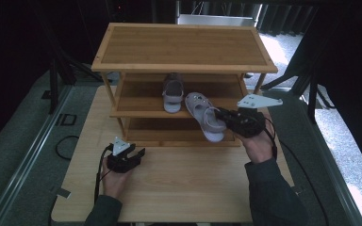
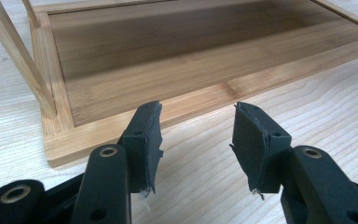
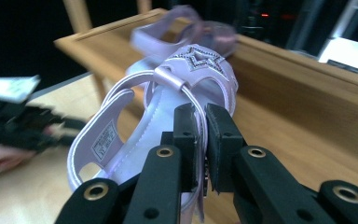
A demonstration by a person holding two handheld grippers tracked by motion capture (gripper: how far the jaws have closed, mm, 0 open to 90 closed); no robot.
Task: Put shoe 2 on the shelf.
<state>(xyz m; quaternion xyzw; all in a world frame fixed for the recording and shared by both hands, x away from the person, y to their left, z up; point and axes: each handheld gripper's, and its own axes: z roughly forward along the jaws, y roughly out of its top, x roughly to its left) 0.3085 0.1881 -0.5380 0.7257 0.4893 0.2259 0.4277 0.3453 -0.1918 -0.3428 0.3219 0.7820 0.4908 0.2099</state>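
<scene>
At the front right corner of the wooden shoe rack [image 1: 184,47], the right claw [image 1: 220,114] is closed on the side strap of a pale lilac sandal [image 1: 206,115] and holds it in the air, just before the middle shelf. This sandal is of smooth, slightly shiny material, with a white stitched insole, a printed label inside its heel strap, and a star of small glittering stones on the front band. The rack is of warm, striped bamboo, with three flat framed shelves on thin round posts, and it stands on a table [image 1: 179,188] of lighter wood with fine grain. On the middle shelf of the rack lies a second sandal [image 1: 172,96] of the same colour; its top part is partly in the shadow of the upper shelf, so details are hard to see. Before the lower left corner of the rack, the left claw [image 1: 139,153] rests low over the table with its jaws apart and nothing between them; its black foam pads [image 2: 149,140] are rough and frayed at the edges.
</scene>
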